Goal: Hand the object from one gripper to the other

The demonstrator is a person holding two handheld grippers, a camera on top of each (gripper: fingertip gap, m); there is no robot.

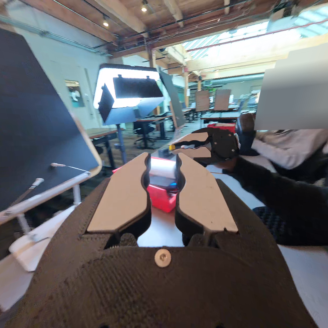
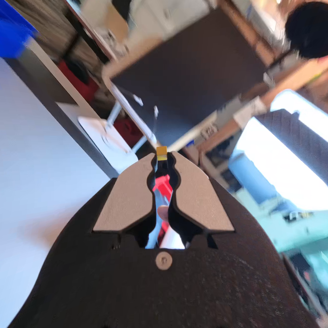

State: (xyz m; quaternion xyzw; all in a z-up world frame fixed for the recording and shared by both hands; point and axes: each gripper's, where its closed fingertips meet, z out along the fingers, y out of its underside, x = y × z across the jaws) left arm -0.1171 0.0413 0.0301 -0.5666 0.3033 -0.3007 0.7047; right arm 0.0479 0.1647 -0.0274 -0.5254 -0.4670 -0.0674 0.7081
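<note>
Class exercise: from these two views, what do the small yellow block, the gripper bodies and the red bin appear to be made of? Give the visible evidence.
Yellow block: hard, matte, probably plastic or painted wood; flat faces, crisp edges.
Right gripper and left gripper bodies: black 3D-printed plastic; fine layer lines, with smooth grey plates on the fingers.
Red bin: likely moulded plastic; uniform colour, slight sheen.

White table (image 1: 160,229) w/ red bin (image 1: 162,198) on it.
</note>
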